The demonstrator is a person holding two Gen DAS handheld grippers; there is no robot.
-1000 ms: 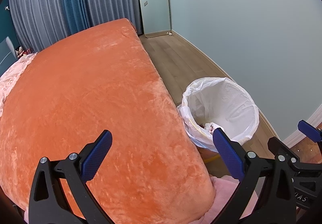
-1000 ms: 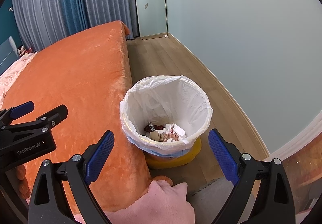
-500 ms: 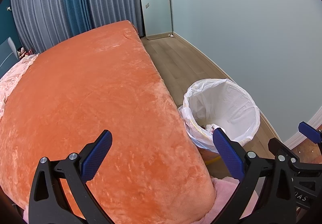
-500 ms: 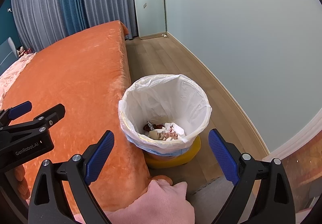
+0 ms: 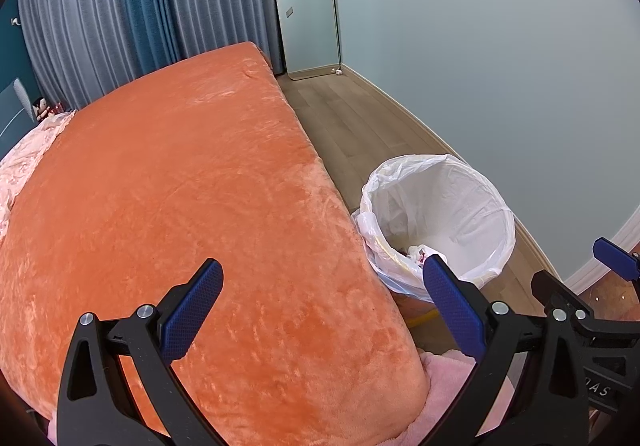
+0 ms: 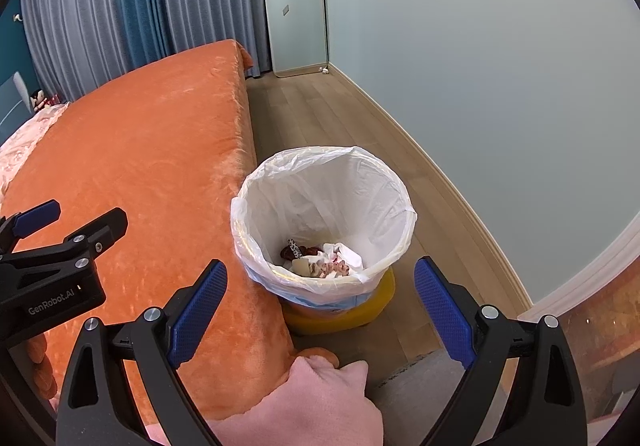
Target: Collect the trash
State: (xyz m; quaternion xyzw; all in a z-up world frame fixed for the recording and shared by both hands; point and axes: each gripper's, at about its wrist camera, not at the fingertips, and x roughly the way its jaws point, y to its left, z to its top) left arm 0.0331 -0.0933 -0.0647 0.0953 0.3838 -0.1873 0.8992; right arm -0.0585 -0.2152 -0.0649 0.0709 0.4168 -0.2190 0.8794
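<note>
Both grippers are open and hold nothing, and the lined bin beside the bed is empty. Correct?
Not quite. The bin is not empty: the right wrist view shows trash at its bottom. The left gripper and right gripper are open and hold nothing.

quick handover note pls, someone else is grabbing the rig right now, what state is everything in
Left tongs: open, empty, over the orange bed cover.
Right tongs: open, empty, pointed at the bin.
Bin: white-lined, on the floor against the bed's side, upright. Trash lies at its bottom: crumpled paper and wrappers.
Done: some trash is already in the bin.
Left: no loose trash shows on the bed cover or the visible floor; check areas outside both views before calling it finished.
</note>
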